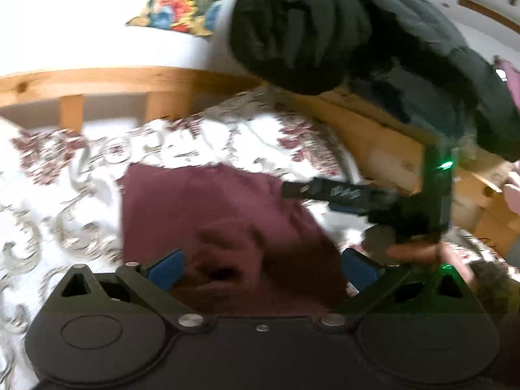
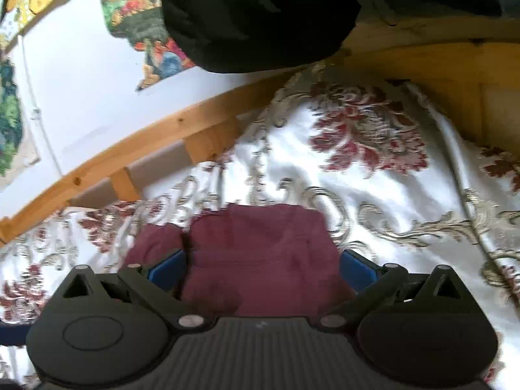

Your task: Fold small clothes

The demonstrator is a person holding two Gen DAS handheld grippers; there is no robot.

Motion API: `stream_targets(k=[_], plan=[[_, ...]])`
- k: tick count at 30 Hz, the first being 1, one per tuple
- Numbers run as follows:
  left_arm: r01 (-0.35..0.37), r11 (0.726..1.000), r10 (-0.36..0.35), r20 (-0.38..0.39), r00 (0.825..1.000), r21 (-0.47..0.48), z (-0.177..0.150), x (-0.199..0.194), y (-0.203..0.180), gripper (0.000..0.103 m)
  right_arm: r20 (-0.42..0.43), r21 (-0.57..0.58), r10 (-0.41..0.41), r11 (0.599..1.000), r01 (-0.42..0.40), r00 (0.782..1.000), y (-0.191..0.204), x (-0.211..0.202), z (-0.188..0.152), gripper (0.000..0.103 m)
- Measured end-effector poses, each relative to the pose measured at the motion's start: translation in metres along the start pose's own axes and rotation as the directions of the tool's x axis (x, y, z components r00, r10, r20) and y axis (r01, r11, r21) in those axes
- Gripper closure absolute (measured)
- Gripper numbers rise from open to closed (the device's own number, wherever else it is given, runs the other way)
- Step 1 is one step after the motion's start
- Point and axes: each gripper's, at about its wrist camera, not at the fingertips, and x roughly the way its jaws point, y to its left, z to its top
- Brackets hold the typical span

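A small maroon garment lies on the floral bedspread. My left gripper is open, its blue pads spread wide just above the garment's near, bunched part. The right gripper shows in the left wrist view at the garment's right edge, fingers pointing left, low over the cloth. In the right wrist view the maroon garment fills the gap between the spread blue pads of my right gripper, which is open. Both views are motion-blurred.
A wooden bed frame runs along the far side, with a white wall and colourful pictures behind. A black padded jacket hangs over the frame at top right. The bedspread extends right.
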Motion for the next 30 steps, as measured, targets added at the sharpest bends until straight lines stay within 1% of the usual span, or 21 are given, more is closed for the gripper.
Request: stream_targets(k=[2,5,8,10,11,14,16,18,19,21,23,26,28,30], plan=[[-0.013,1.0,0.013,-0.016,1.0,-0.011,-0.005,-0.002,0.007,0.001,0.012,-0.007,0.053,0.999,-0.053,0.999,0.005,-0.002,0.0,0.0],[-0.023,1.0,0.023,0.007,1.0,0.016,-0.01,-0.009,0.011,0.001,0.006,-0.028,0.137,0.99,-0.137,0.991,0.017,-0.004,-0.002,0.0],[-0.063,0.997,0.062,0.019,0.998,0.054,-0.014,-0.015,0.012,0.001,-0.058,-0.008,0.239,0.971,-0.239,0.969,0.025,0.002,-0.007,0.0],[-0.075,0.996,0.074,0.019,0.997,0.049,-0.018,-0.017,0.015,0.001,-0.113,0.022,0.276,0.961,-0.275,0.955,0.03,0.008,-0.013,0.0],[-0.082,0.996,0.082,0.008,0.997,0.044,-0.019,-0.015,0.017,0.001,-0.14,0.034,0.285,0.959,-0.283,0.948,0.032,0.012,-0.015,0.0],[-0.124,0.992,0.126,-0.054,0.991,0.039,-0.023,-0.007,0.021,0.001,-0.222,0.102,0.325,0.946,-0.309,0.919,0.034,0.024,-0.026,0.0],[-0.145,0.989,0.148,-0.096,0.984,0.038,-0.026,-0.001,0.025,0.001,-0.257,0.161,0.361,0.931,-0.329,0.896,0.034,0.031,-0.032,0.0],[-0.161,0.986,0.164,-0.136,0.977,0.032,-0.029,0.006,0.028,0.001,-0.282,0.189,0.375,0.924,-0.333,0.883,0.033,0.037,-0.037,0.0],[-0.165,0.986,0.168,-0.152,0.974,0.029,-0.03,0.008,0.03,0.001,-0.291,0.19,0.372,0.925,-0.328,0.881,0.034,0.04,-0.039,0.0],[-0.175,0.984,0.177,-0.183,0.967,0.027,-0.033,0.013,0.033,0.001,-0.295,0.181,0.36,0.931,-0.319,0.885,0.035,0.043,-0.042,0.0],[-0.182,0.982,0.186,-0.204,0.961,0.038,-0.034,0.016,0.034,0.001,-0.292,0.192,0.37,0.926,-0.324,0.882,0.034,0.044,-0.044,0.0],[-0.191,0.978,0.205,-0.219,0.954,0.086,-0.035,0.02,0.031,0.001,-0.272,0.321,0.42,0.888,-0.33,0.866,0.022,0.051,-0.045,0.001],[-0.199,0.971,0.225,-0.219,0.95,0.131,-0.034,0.021,0.029,0.001,-0.264,0.403,0.428,0.863,-0.304,0.864,0.017,0.058,-0.043,0.0],[-0.2,0.965,0.233,-0.205,0.951,0.168,-0.032,0.019,0.024,0.001,-0.264,0.444,0.431,0.849,-0.288,0.863,0.014,0.061,-0.039,0.0]])
